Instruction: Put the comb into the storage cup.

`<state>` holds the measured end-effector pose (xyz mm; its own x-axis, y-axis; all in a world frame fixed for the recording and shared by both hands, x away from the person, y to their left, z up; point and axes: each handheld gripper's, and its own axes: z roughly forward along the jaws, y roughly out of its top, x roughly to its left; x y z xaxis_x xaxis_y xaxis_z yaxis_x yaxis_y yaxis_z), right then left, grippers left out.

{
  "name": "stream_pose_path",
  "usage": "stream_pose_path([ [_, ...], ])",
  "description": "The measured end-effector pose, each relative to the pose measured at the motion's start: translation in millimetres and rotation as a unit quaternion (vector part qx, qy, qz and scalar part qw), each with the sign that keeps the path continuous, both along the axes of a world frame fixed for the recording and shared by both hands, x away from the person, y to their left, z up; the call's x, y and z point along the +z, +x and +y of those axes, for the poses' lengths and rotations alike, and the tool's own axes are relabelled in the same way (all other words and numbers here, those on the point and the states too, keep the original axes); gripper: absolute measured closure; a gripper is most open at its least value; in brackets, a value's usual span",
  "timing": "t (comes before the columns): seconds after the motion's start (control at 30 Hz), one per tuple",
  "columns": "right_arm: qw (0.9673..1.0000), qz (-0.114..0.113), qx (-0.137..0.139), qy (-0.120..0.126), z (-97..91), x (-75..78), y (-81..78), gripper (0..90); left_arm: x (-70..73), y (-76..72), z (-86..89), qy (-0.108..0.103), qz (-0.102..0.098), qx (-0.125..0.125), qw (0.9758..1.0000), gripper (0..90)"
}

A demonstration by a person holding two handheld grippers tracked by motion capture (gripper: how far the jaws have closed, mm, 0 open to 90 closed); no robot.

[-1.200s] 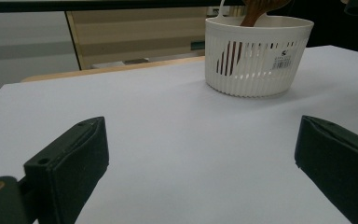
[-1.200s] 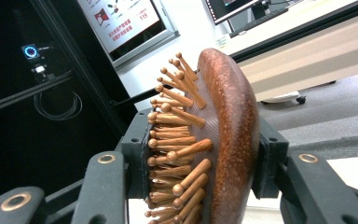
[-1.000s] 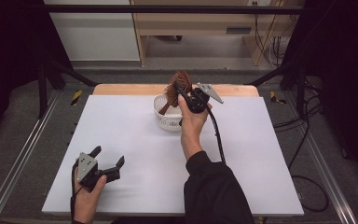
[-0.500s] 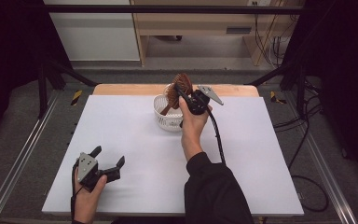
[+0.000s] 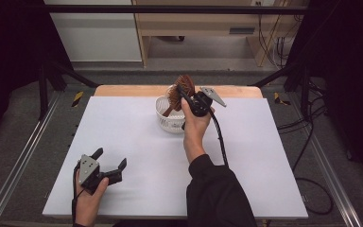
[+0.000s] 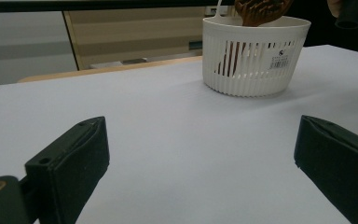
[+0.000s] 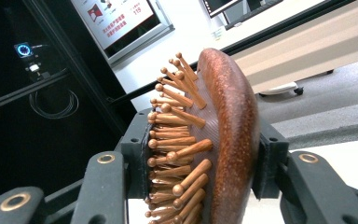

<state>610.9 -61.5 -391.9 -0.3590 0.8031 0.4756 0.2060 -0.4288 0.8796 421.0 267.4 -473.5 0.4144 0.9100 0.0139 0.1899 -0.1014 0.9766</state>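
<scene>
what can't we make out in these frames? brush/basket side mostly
- Brush handle: in the right gripper view cut off by the bottom edge, between the right claw jaws.
- Basket contents: in the left gripper view a dark shape behind the slats, not identifiable.
- Basket label: too small to read.
- Brush's lower end in the high view: hidden by the basket wall and the hand.

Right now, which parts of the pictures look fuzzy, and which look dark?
In the left gripper view, the near black jaws are soft while the white basket is sharper. In the right gripper view, the wooden hairbrush is crisp and the room behind it blurs. In the high view, the white table is evenly bright, with dark surroundings at both sides.
</scene>
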Motion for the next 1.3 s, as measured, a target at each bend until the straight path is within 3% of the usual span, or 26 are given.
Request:
stream_pose_path([
  [0.37,1.0000,0.003,0.000,0.009,-2.9,-1.5,0.0,50.8,-0.4,0.2,-0.7,0.001,0.002,-0.001,1.0000,3.1],
  [1.3,1.0000,0.006,0.001,0.005,-3.4,-4.5,0.8,50.3,-0.4,0.4,-1.3,0.002,0.001,-0.003,1.0000,3.1],
])
